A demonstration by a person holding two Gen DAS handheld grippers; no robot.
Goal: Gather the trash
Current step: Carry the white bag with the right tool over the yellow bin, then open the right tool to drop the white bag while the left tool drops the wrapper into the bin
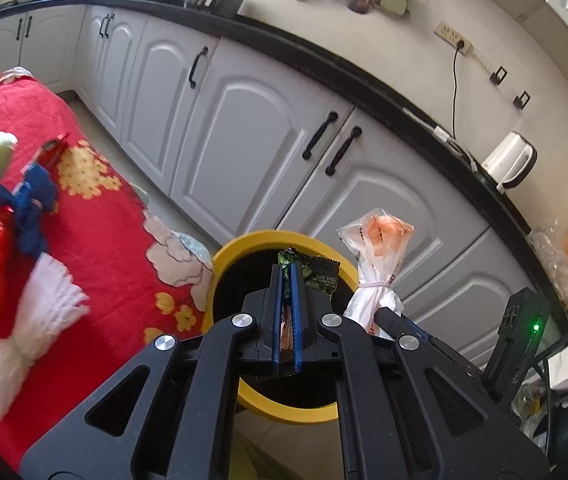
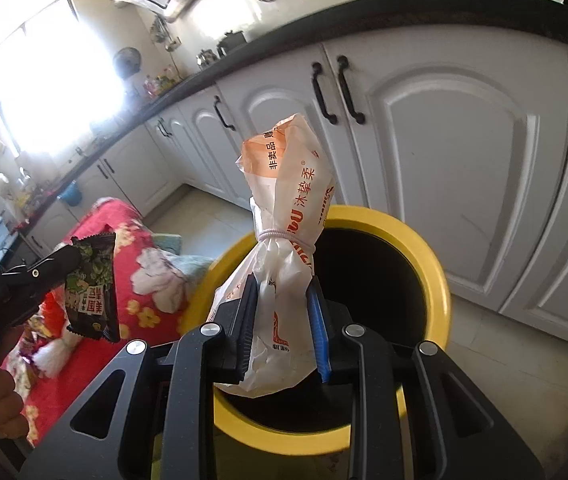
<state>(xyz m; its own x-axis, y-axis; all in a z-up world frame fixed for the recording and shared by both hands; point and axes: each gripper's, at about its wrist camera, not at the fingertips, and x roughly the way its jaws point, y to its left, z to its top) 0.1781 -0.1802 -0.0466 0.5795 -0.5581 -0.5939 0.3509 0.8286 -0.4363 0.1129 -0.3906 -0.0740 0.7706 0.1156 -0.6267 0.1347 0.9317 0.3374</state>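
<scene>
1. Starting at the left of the left wrist view, the table (image 1: 96, 216) has a red flowery cloth. On it lie a blue rag (image 1: 30, 204) and a white yarn bundle (image 1: 24, 336).
2. Low in the middle, the left tool (image 1: 286, 312) is pressed together on a dark snack wrapper (image 1: 316, 276). The wrapper sticks out right over the black mouth of the yellow bin (image 1: 228, 256).
3. To the right, the right tool (image 2: 282, 320) pinches a tied white plastic bag (image 2: 284, 208). The bag's long side points up, over the bin's near left edge.
4. Both tools look about equally near the bin. I think letting go comes next.
</scene>
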